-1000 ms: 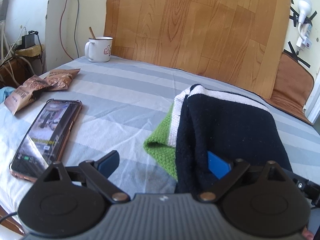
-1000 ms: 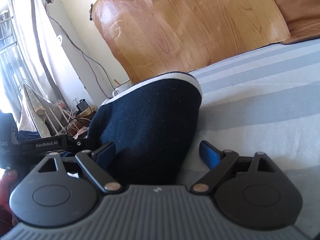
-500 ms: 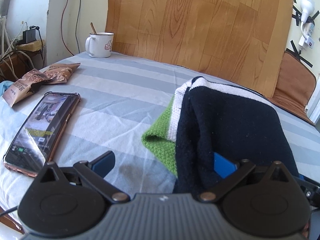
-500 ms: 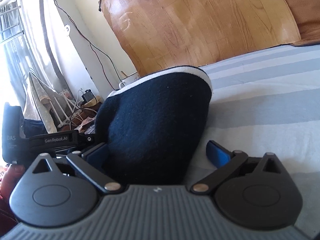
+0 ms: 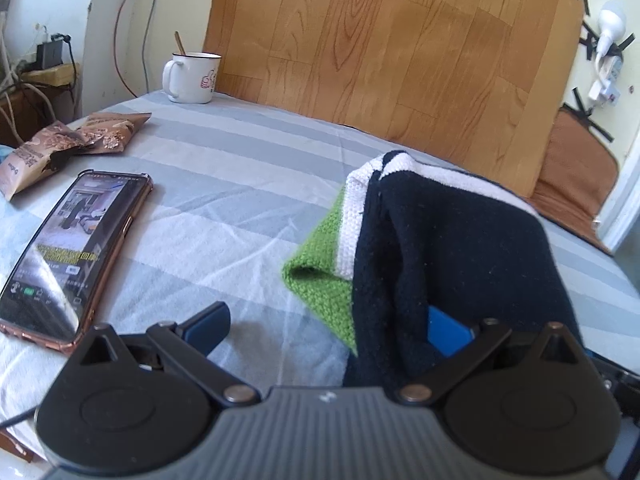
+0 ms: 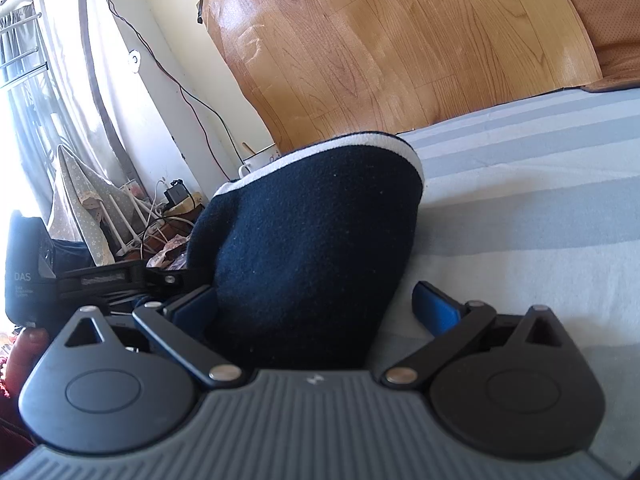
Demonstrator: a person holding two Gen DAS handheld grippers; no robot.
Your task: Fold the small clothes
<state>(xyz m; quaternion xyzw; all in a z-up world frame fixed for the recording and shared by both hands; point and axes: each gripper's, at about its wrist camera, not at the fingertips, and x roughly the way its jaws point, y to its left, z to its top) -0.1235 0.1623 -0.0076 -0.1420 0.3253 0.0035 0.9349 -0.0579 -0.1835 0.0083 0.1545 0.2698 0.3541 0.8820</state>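
Bedding first: the striped grey and white sheet (image 5: 248, 168) runs back to a wood-grain board (image 5: 400, 48) leaning at its far side. On that sheet lies the knitted garment (image 5: 460, 248), navy with a white band and a green panel, bunched into a humped fold and not lying flat. In the left wrist view it sits to the right of centre, its long axis running away from the camera toward the board, the green panel spilling out on its left side.

Both tools stand at the near end of that hump. The left gripper (image 5: 328, 332) is spread wide; its jaws have just been opening, and the navy edge drapes over the right-hand finger while the other finger rests clear on bare sheet, so only the garment's left margin lies between them. The right gripper (image 6: 316, 304) is likewise wide and has just been opening; the navy bulk rises straight ahead of it, filling most of the gap, closer to the left finger, with sheet showing beside the right one. Neither pair of pads appears to press the cloth.

I judge the right hand better centred on the fabric, so the next pinch favours it.

Smaller things sit well left of the garment: a phone (image 5: 76, 248), snack packets (image 5: 76, 140), a mug (image 5: 194, 78)
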